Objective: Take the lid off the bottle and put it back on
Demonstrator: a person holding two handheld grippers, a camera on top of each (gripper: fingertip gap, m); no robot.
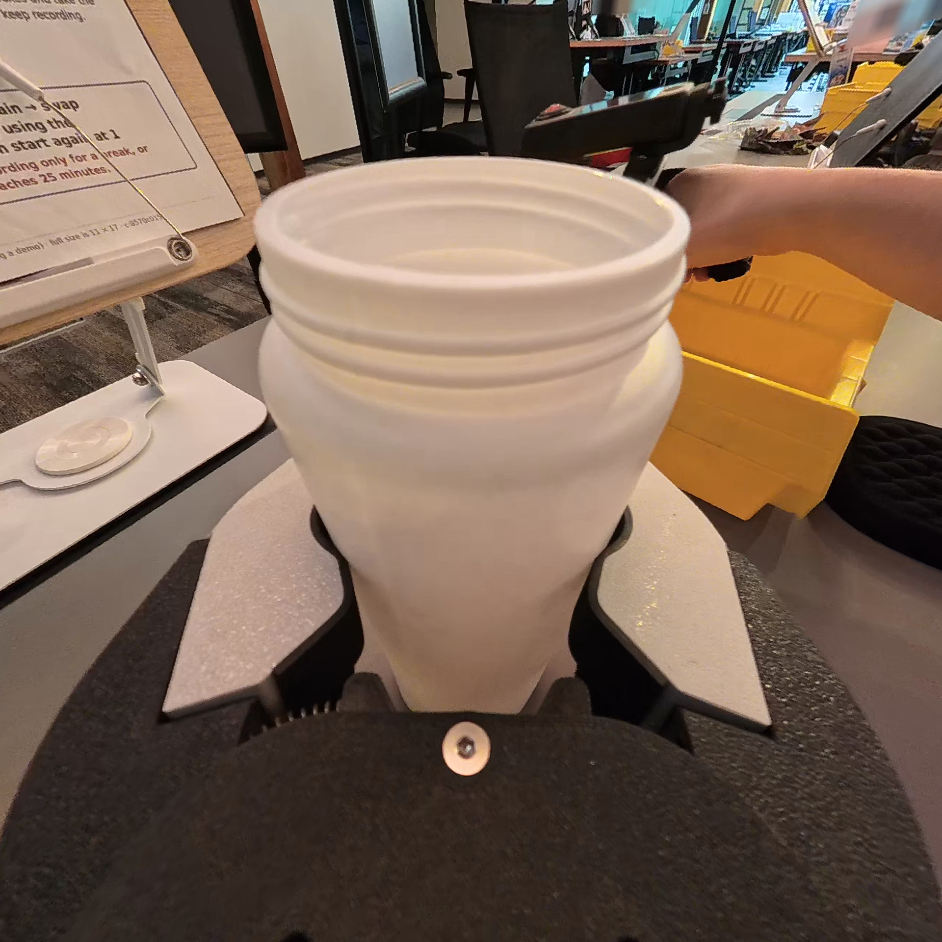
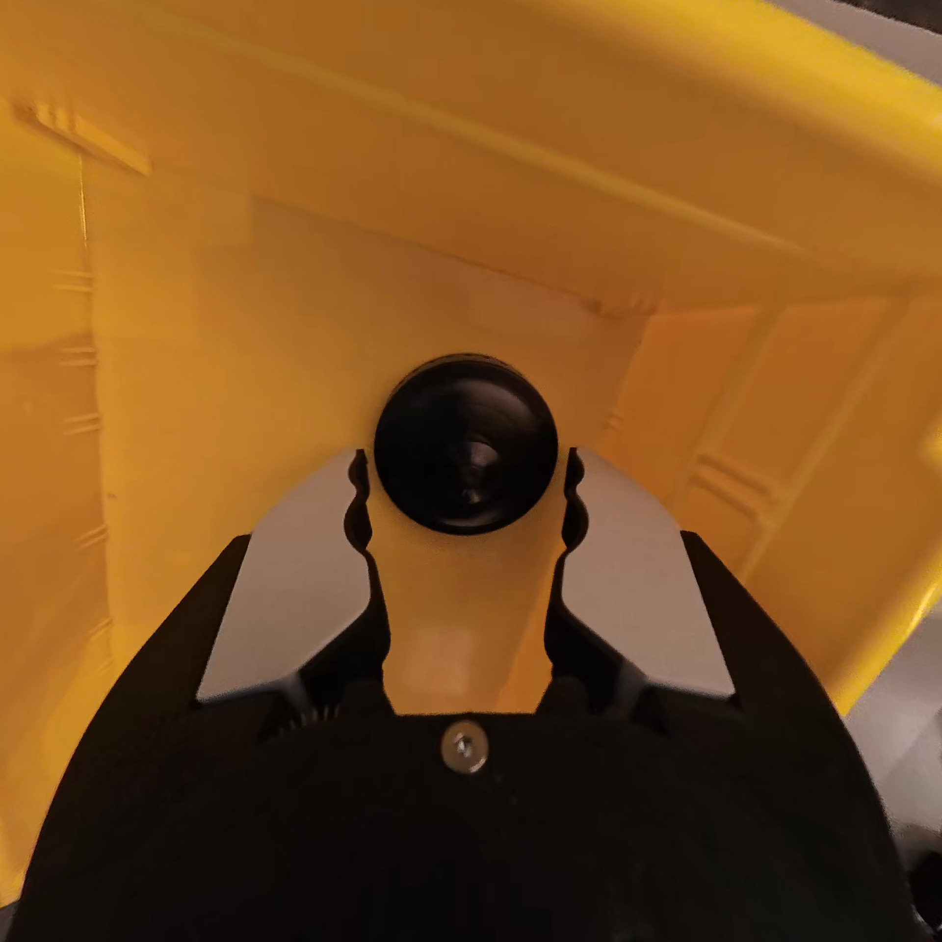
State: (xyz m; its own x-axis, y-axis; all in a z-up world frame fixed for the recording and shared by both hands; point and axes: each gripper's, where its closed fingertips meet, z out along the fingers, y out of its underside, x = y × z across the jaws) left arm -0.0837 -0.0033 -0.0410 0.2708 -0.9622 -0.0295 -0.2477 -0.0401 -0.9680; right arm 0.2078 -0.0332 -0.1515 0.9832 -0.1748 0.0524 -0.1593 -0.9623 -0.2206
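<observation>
Clamped low on the white bottle [image 1: 469, 459], the left tool [image 1: 469, 550] has its jaws pressed against the body on both sides; the bottle stands upright on the grey desk [image 1: 841, 586], its wide threaded mouth bare and lidless. The black lid [image 2: 465, 443] lies inside the yellow bin [image 2: 306, 306] — on the bin's floor, between the tips of the right tool [image 2: 465, 489], whose jaws stand apart with a clear gap on each side of the lid, not yet touching it.

The step in hand looks like fetching the lid. To do it well, the right tool should close squarely across the lid's rim, lift it level clear of the bin wall, then set it flat over the mouth before turning — a tilted start would likely cross the threads. The left tool should hold firm against the twist.

Around: a paper sheet on a wooden stand [image 1: 219, 168] and its white base [image 1: 153, 423] to the left, a dark cushion [image 1: 897, 484] beside the bin. The bin's high walls crowd the right tool's exit.
</observation>
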